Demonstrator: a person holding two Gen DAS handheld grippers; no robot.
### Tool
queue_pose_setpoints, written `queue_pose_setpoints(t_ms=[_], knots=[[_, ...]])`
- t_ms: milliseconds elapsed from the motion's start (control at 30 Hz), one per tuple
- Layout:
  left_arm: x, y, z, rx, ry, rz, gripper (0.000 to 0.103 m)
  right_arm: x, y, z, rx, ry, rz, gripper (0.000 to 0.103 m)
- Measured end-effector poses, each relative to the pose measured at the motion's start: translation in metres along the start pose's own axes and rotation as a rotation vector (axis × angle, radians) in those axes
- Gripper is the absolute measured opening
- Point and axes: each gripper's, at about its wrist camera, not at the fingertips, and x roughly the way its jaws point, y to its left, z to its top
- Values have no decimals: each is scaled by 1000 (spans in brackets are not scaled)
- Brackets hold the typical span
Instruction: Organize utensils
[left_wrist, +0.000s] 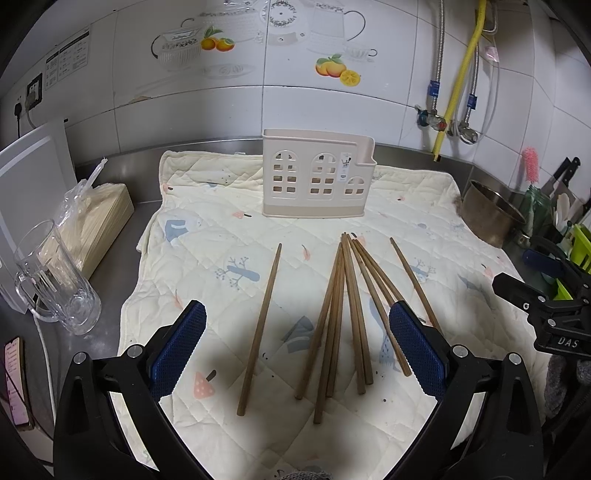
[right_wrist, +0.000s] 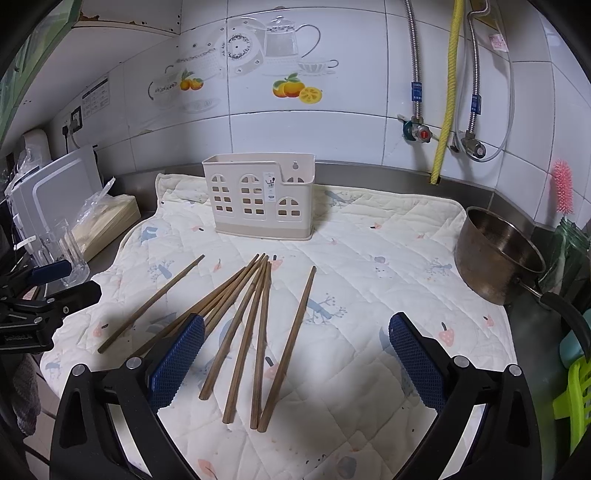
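Several brown wooden chopsticks (left_wrist: 343, 317) lie fanned on a cream quilted mat (left_wrist: 207, 236), one (left_wrist: 260, 328) apart to the left. They also show in the right wrist view (right_wrist: 243, 332). A beige plastic utensil holder (left_wrist: 316, 173) with window cut-outs stands upright at the mat's far side; it also shows in the right wrist view (right_wrist: 258, 197). My left gripper (left_wrist: 297, 325) is open and empty above the near ends of the chopsticks. My right gripper (right_wrist: 295, 336) is open and empty above the mat, just right of the chopsticks.
A glass mug (left_wrist: 55, 280), a bagged stack (left_wrist: 99, 218) and a phone (left_wrist: 14, 380) sit left of the mat. A steel pot (right_wrist: 498, 254), a pink brush (right_wrist: 561, 186) and a green basket (right_wrist: 576, 391) are on the right. Valves and hoses (right_wrist: 443, 133) run along the tiled wall.
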Motion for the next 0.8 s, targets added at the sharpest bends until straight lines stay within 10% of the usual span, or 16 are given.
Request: queue_pose_setpoints(t_ms=[800], knots=[[1, 7, -1, 1, 2, 2, 98, 0, 3, -3, 4, 2, 10, 97]])
